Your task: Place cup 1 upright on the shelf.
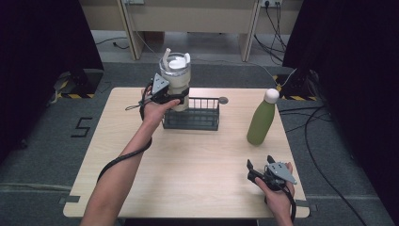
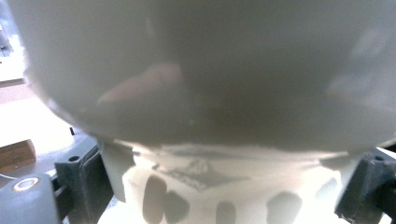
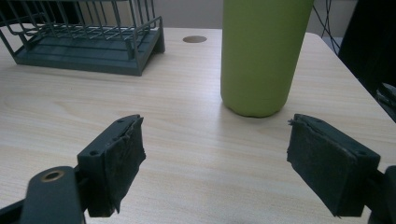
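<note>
1. Gripping: left hand-held gripper, jaws pinching the lower body of a cream tumbler; the tumbler is held upright above the left end of the wire rack, clear of the counter. In the left gripper view the tumbler sits pressed between both jaws.
2. Tumbler: pale cream body, clear lid, white straw and handle at the top.
3. Right hand-held gripper: jaws spread with nothing between them, held low over the near right part of the counter. Its own view shows the black pads apart.
4. Wire rack: dark, rectangular, at the far middle of the counter.
5. Green bottle: white cap, upright, right of the rack, well beyond the right hand-held gripper.
6. Counter: light wood grain.
</note>
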Tool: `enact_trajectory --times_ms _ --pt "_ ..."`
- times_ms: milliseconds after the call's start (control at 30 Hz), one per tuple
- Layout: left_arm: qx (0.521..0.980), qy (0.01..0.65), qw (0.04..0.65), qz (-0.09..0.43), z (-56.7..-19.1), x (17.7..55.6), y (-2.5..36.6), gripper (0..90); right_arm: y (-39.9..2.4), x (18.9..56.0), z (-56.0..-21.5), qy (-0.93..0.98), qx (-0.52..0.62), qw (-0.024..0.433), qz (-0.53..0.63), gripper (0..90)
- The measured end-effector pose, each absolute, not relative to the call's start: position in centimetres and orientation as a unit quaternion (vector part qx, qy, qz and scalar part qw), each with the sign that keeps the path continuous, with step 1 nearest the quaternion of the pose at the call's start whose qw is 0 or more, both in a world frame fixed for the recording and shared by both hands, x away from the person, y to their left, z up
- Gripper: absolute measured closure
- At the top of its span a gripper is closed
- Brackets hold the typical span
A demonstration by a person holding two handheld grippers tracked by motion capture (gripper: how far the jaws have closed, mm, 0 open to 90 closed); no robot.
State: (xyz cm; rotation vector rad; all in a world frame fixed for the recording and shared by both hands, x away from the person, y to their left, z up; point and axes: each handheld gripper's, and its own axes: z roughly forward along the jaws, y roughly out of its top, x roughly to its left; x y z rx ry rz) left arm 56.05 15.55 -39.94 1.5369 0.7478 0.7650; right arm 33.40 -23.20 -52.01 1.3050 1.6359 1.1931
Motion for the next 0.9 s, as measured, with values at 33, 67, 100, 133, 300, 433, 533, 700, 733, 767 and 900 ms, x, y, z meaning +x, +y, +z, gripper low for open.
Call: enact_trajectory --times_ms 33,67,100,133,300,433,533,700,733,767,900 --pt "0.661 0.322 0.593 0.329 -40.0 56.1 15.5 9.6 -23.2 33.4 -52.0 0.634 0.505 0.358 0.462 18.6" --pt "0.661 0.322 0.592 0.33 -40.1 56.1 15.6 9.7 -23.2 33.4 -52.0 0.634 0.506 0.358 0.462 18.6" --pt "0.662 0.322 0.591 0.33 -40.1 56.1 15.6 9.6 -23.2 33.4 -52.0 0.634 0.505 0.358 0.463 18.6" --pt "0.662 0.322 0.59 0.331 -40.2 56.1 15.6 9.6 -23.2 33.4 -52.0 0.635 0.505 0.358 0.462 18.6" --pt "0.662 0.326 0.589 0.33 -40.5 56.2 15.6 9.6 -23.2 33.4 -52.0 0.633 0.508 0.357 0.462 18.6" --pt "0.661 0.329 0.588 0.33 -40.8 56.2 15.7 9.6 -23.2 33.4 -52.0 0.634 0.506 0.358 0.462 18.6" --pt "0.662 0.33 0.587 0.329 -41.0 56.2 15.8 9.6 -23.2 33.4 -52.0 0.633 0.508 0.357 0.462 18.6" --pt "0.662 0.334 0.585 0.328 -41.4 56.3 15.9 9.6 -23.2 33.4 -52.0 0.635 0.505 0.358 0.462 18.6" --pt "0.661 0.335 0.586 0.328 -41.4 56.3 15.9 9.6 -23.2 33.4 -52.0 0.635 0.505 0.358 0.462 18.6" --pt "0.66 0.336 0.586 0.328 -41.5 56.3 15.9 9.6 -23.2 33.4 -52.0 0.635 0.505 0.358 0.462 18.6" --pt "0.661 0.339 0.584 0.327 -41.8 56.4 15.9 9.6 -23.2 33.4 -52.0 0.635 0.505 0.358 0.462 18.6"
